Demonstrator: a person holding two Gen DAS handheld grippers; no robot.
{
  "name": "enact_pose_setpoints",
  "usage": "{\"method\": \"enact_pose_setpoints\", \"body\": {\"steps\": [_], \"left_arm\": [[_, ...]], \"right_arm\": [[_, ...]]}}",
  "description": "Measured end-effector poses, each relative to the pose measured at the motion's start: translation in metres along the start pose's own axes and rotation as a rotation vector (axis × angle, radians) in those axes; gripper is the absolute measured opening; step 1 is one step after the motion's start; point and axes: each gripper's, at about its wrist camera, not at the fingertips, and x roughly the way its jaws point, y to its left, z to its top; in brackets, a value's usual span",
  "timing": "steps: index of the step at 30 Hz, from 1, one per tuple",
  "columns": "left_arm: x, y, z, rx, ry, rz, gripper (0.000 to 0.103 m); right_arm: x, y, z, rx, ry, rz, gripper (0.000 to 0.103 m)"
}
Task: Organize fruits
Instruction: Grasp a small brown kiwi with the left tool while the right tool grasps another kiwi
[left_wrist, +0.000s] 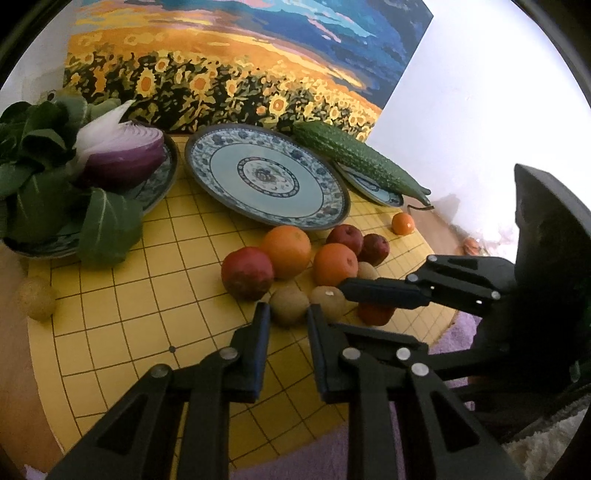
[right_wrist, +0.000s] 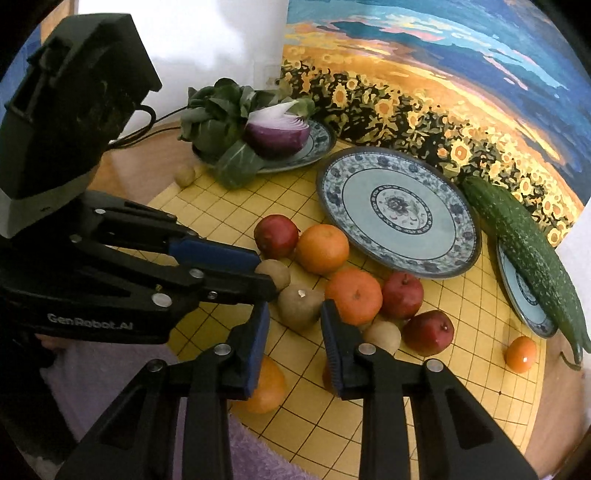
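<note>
A pile of fruit lies on the yellow grid mat (left_wrist: 147, 314): red apples (left_wrist: 246, 273), oranges (left_wrist: 287, 251) and brown kiwis (left_wrist: 289, 305). An empty blue patterned plate (left_wrist: 266, 173) stands behind the pile, and it also shows in the right wrist view (right_wrist: 399, 210). My left gripper (left_wrist: 289, 314) is open with its fingers on either side of a kiwi. My right gripper (right_wrist: 295, 314) is open around another kiwi (right_wrist: 300, 302); it shows from the side in the left wrist view (left_wrist: 354, 291). The left gripper (right_wrist: 264, 273) reaches in from the left beside a kiwi (right_wrist: 275, 273).
A plate with bok choy (left_wrist: 44, 166) and a halved red onion (left_wrist: 122, 155) stands at the left. A bitter gourd (left_wrist: 362, 162) lies across a small plate (left_wrist: 373, 188) at the right. A small orange (left_wrist: 402, 223) and a lone kiwi (left_wrist: 35, 298) lie apart. A sunflower painting (left_wrist: 221, 66) leans behind.
</note>
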Motion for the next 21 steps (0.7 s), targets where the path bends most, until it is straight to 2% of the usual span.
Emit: {"method": "enact_pose_setpoints", "body": {"steps": [1, 14, 18, 21], "left_arm": [[-0.001, 0.0, -0.001, 0.001, -0.002, 0.002, 0.022], [-0.007, -0.005, -0.006, 0.031, 0.003, 0.013, 0.019], [-0.009, -0.011, -0.007, 0.052, -0.001, 0.016, 0.007], [-0.004, -0.012, -0.007, 0.058, 0.019, 0.028, 0.006]], "right_arm": [[0.001, 0.0, 0.0, 0.002, 0.004, 0.0, 0.026], [-0.011, -0.004, -0.003, 0.03, -0.021, 0.029, 0.024], [-0.023, -0.006, -0.003, 0.047, -0.049, 0.02, 0.022], [-0.03, -0.011, -0.004, 0.073, -0.067, 0.018, 0.017]]}}
